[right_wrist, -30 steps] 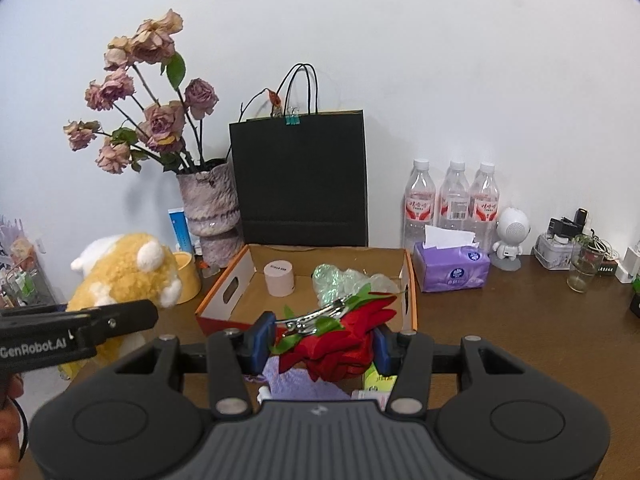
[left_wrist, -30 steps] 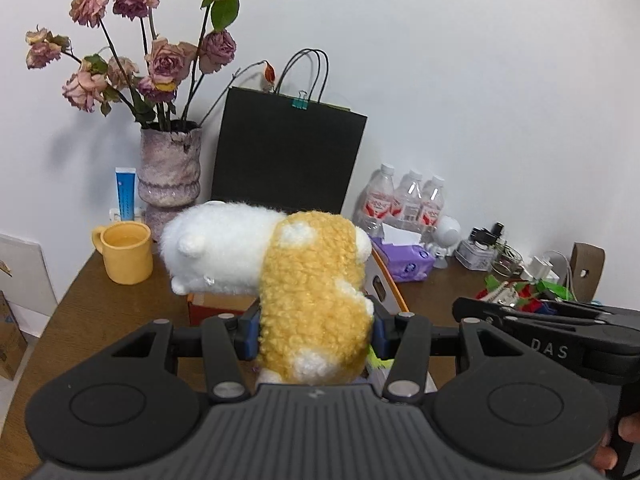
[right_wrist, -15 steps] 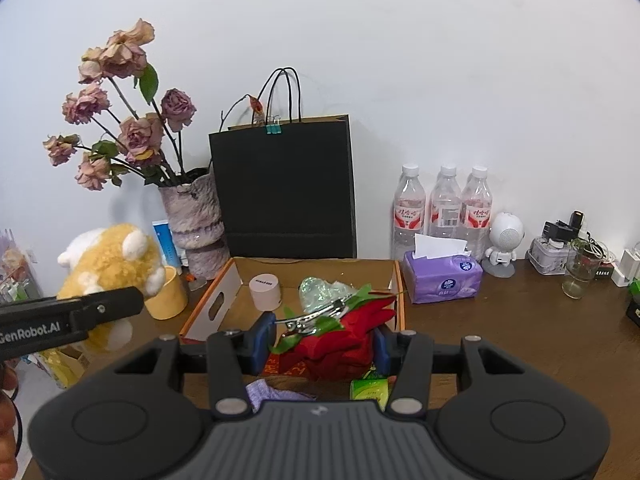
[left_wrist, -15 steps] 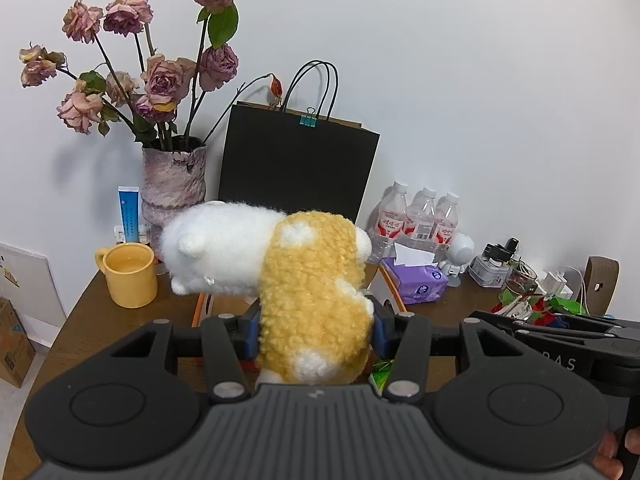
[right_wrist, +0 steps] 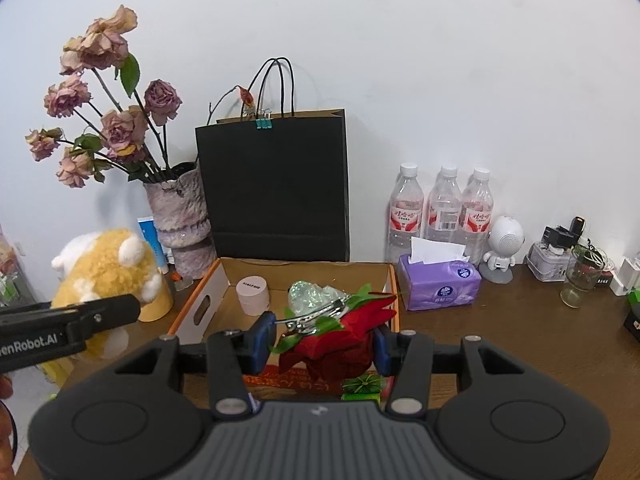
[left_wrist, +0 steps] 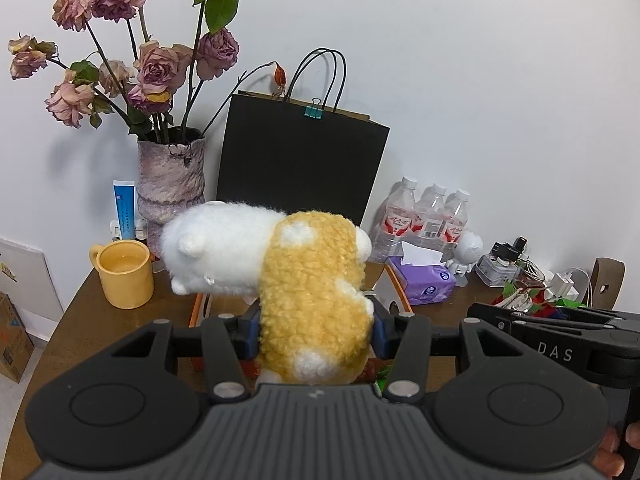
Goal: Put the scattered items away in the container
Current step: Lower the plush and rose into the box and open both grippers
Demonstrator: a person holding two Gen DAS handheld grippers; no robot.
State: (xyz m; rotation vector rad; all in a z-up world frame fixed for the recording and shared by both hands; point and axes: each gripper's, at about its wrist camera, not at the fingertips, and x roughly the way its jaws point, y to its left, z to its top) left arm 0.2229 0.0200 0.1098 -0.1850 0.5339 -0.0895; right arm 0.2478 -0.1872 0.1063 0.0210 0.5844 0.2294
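My left gripper (left_wrist: 314, 326) is shut on a fluffy yellow and white plush toy (left_wrist: 308, 280), held in the air above the near left side of the cardboard box (left_wrist: 198, 308). The plush hides most of the box in the left wrist view. My right gripper (right_wrist: 322, 344) is shut on a red fabric pouch with green leaves and a metal clasp (right_wrist: 340, 340), held over the front of the open cardboard box (right_wrist: 308, 268). Inside the box lie a small pink-white tub (right_wrist: 252, 294) and a crumpled shiny wrapper (right_wrist: 310, 294). The plush toy (right_wrist: 106, 272) shows at the left of the right wrist view.
Behind the box stand a black paper bag (right_wrist: 274, 184), a vase of dried roses (right_wrist: 178, 220), three water bottles (right_wrist: 442, 212), a purple tissue pack (right_wrist: 440, 284) and a white robot figure (right_wrist: 504, 248). A yellow mug (left_wrist: 124, 274) sits left. A small green item (right_wrist: 362, 386) lies below the right gripper.
Both grippers have risen and drawn back a little from the box, each keeping its hold. The table and box sit lower in both views.
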